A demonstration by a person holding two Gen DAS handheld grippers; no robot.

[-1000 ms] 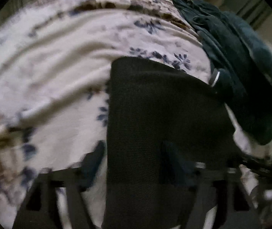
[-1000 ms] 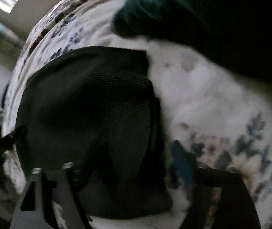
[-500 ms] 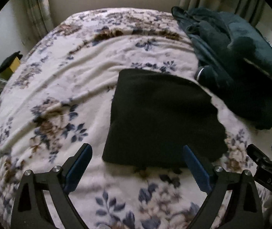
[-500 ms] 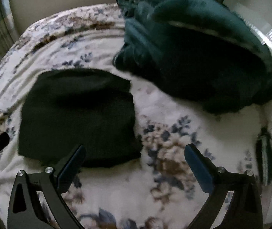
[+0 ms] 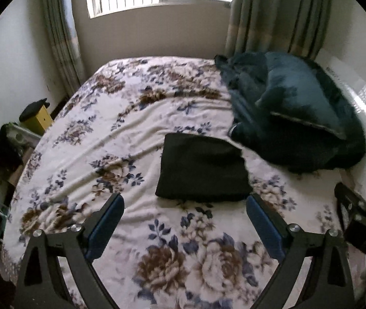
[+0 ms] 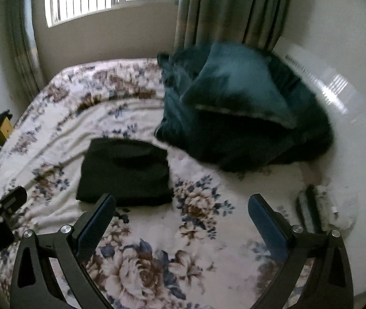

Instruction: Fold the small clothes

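The left gripper (image 5: 184, 202) is seen spread wide with nothing between its fingers, raised above the near part of the bed (image 5: 121, 139). The right gripper (image 6: 181, 202) is likewise spread and empty. A folded black garment (image 5: 201, 168) is found lying flat near the middle of the floral bedspread, apart from both grippers. A dark teal blanket heap (image 5: 293, 108) is noted toward the far right corner.
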